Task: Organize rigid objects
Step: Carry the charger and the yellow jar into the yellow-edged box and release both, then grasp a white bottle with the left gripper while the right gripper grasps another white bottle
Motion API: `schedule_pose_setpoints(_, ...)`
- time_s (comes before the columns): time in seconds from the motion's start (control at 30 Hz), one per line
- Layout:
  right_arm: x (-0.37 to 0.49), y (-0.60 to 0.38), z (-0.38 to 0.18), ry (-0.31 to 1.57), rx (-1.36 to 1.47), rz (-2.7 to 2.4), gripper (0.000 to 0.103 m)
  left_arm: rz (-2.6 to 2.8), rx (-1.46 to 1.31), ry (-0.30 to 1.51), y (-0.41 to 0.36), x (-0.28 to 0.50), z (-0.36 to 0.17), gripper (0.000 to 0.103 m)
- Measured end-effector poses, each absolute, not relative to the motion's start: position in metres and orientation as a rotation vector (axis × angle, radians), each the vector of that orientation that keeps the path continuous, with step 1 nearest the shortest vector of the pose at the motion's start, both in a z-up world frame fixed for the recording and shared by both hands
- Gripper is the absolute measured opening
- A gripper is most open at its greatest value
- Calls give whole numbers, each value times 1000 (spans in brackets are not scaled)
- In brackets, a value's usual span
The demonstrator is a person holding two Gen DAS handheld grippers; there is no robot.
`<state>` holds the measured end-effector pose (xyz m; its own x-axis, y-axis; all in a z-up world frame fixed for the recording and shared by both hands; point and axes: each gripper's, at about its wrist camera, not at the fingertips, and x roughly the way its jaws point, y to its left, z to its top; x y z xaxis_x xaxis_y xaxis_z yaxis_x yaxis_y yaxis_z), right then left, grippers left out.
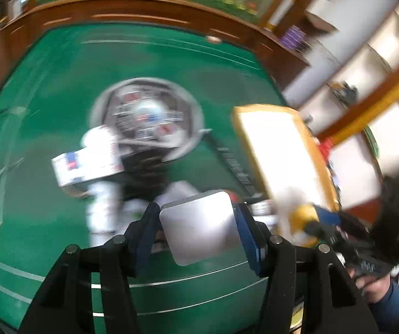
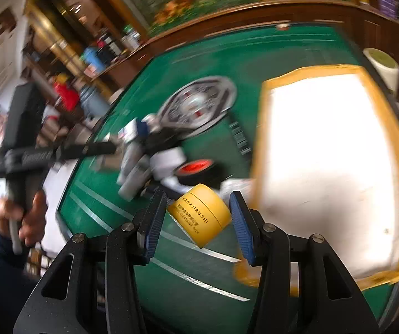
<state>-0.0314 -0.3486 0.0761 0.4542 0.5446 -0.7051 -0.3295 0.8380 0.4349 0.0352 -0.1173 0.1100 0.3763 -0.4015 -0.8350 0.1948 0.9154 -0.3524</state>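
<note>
My left gripper [image 1: 199, 228] clamped a flat silver metal box [image 1: 200, 226] — my right gripper [image 2: 196, 220] grasped a round yellow plastic jar [image 2: 200, 214], near the white, yellow-rimmed tray [image 2: 263, 139].

Blurred object pile [image 1: 132, 167] on table

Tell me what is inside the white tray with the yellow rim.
The white tray with the yellow rim shows only a bare, overexposed white floor in both views. The near corner is covered by the right gripper's fingers, so anything there is hidden.
</note>
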Motion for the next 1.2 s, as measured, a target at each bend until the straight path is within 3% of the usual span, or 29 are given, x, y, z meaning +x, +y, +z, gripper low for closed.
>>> schedule_pose_setpoints(0.47,94,-437,82,998,424,308,47,-517,12,1122,-293,115,75,57)
schedule_pose_setpoints(0.6,126,-441,59,1046,441,277,47,-495,29,1141,-303,127,64,51)
schedule_pose_setpoints(0.93,155,-432,35,1079,393,259,48,-522,2,1147,-302,127,59,52)
schedule_pose_setpoints(0.97,155,-433,35,1072,400,261,49,-520,-6,1153,-300,127,59,52)
schedule_pose_setpoints(1.03,154,-434,36,1074,394,230,67,-510,-24,1166,-294,123,59,52)
schedule_pose_setpoints(1.2,140,-436,54,1039,397,241,69,-524,-34,1123,-278,97,75,52)
